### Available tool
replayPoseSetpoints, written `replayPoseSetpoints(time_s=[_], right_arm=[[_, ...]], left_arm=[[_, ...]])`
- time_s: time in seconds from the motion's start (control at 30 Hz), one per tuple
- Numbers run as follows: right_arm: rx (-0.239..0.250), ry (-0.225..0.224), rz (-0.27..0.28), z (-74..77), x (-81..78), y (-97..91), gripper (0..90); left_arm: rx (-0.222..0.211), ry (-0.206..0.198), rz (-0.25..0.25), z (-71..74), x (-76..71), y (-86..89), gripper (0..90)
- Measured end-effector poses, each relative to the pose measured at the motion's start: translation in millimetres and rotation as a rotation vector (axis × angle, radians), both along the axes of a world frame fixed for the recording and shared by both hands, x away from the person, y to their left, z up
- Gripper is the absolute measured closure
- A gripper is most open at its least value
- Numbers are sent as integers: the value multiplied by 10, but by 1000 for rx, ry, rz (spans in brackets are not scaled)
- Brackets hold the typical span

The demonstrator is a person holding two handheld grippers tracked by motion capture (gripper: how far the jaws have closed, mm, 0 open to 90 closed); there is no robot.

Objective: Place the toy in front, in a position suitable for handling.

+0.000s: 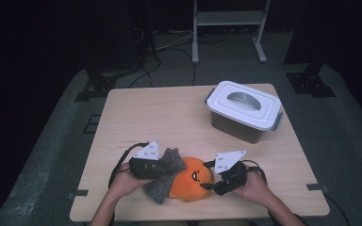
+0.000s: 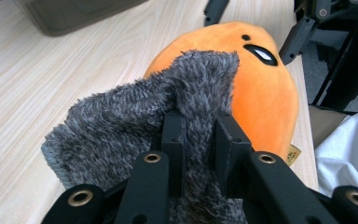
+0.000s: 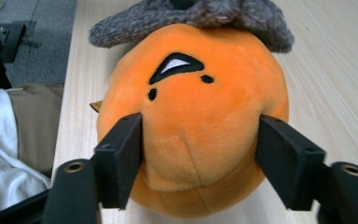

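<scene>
Grey fuzzy cloth point(image 2: 135, 126) pinched tight in left gripper point(image 2: 199, 140), draped on orange plush point(image 3: 191, 121), right gripper point(image 3: 200, 158) jaws wide, hugging its sides.

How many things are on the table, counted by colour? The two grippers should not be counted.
Orange: 1, the plush toy
Grey: 1, the fuzzy cloth
White-lidded: 1, the storage box
Total: 3
</scene>
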State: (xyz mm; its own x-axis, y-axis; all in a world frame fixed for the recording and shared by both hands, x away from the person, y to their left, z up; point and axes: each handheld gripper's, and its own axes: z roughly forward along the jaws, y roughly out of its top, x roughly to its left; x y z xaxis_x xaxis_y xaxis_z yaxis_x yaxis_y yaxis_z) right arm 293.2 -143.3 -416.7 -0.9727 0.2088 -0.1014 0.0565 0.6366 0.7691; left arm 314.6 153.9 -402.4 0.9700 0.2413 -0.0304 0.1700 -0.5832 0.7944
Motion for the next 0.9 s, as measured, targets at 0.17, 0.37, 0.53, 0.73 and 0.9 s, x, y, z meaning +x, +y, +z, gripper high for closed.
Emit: replayPoseSetpoints(time_s=[0.17, 0.37, 0.53, 0.73, 0.9], right_arm=[[38, 100, -42, 8, 94, -115, 240], [32, 133, -37, -28, 122, -47, 284], [52, 78, -18, 49, 66, 57, 414], [20, 36, 12, 44, 32, 51, 466], [27, 46, 5, 32, 32, -1, 465]], left_arm=[[23, 32, -10, -47, 23, 67, 763], [8, 21, -19, 2, 20, 35, 766], [-35, -17, -49, 186, -30, -81, 768], [1, 2, -29, 96, 1, -69, 773], [22, 27, -2, 39, 40, 29, 772]])
